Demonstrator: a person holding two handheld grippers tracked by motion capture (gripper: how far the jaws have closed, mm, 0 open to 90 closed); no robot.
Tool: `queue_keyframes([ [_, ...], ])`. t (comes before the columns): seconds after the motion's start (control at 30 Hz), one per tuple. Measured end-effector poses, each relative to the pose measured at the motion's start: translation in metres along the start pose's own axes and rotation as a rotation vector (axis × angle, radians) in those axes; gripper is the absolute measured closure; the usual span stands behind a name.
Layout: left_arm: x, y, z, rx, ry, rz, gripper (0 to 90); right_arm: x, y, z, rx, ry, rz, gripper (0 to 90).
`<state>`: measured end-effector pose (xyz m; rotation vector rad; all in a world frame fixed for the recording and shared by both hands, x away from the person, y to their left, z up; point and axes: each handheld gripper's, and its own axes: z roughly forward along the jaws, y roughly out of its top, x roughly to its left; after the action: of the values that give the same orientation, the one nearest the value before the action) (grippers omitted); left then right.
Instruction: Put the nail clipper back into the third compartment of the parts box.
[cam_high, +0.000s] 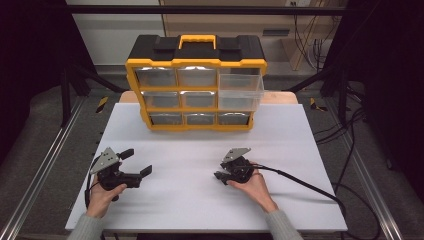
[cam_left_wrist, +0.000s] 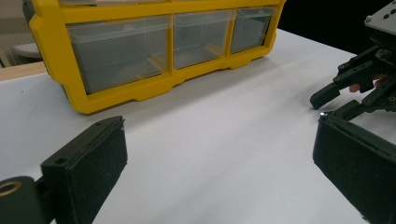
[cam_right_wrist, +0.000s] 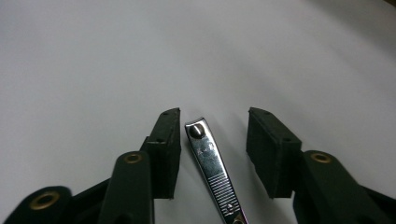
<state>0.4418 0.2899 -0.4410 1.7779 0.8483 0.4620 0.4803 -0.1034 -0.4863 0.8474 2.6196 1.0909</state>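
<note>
Right gripper view: nail clipper (cam_right_wrist: 212, 170) lies flat on the white table (cam_right_wrist: 93, 60), between the two black pads (cam_right_wrist: 166, 149), nearer the left pad than the right one, a gap visible on each side, so no pad presses on it. Clipper's rivet end sits level with the fingertips, the ribbed lever runs back toward the gripper body. Right gripper (cam_right_wrist: 214, 116) fingers partly closed, narrow-ish, nothing gripped. High view: right gripper (cam_high: 220, 176) low over the table in the person's right hand (cam_high: 250, 185), fingers pointing left toward the other gripper; clipper too small to make out there. Left gripper (cam_high: 137, 162) held in the left hand (cam_high: 102, 195), fingers spread wide, nothing between them, pointing right and slightly up the table. Left gripper view: both wide pads (cam_left_wrist: 91, 163) frame bare table, yellow drawer organizer (cam_left_wrist: 140, 46) beyond the fingertips, right gripper (cam_left_wrist: 336, 100) well off past the right pad. Organizer's upper right drawer (cam_high: 241, 89) stands pulled out.
</note>
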Motion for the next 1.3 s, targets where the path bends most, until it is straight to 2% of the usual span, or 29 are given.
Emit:
queue_keyframes([
  [0.23,0.0000,-0.0001,0.0002,0.002,0.000,0.000,2.9,-0.0001,0.0000,-0.0004,0.005,0.013,-0.008,66.3],
  [0.47,0.0000,-0.0002,0.0004,0.003,0.000,0.000,3.0,0.0008,-0.0001,-0.0005,0.006,0.016,-0.012,72.1],
  [0.8,-0.0001,-0.0003,0.0007,0.005,-0.001,0.001,3.0,0.0005,-0.0002,-0.0001,0.001,0.024,-0.026,75.6],
  [1.3,-0.0001,-0.0006,0.0010,0.010,-0.001,0.003,3.1,-0.0003,0.0006,-0.0011,0.008,0.044,-0.014,78.9],
])
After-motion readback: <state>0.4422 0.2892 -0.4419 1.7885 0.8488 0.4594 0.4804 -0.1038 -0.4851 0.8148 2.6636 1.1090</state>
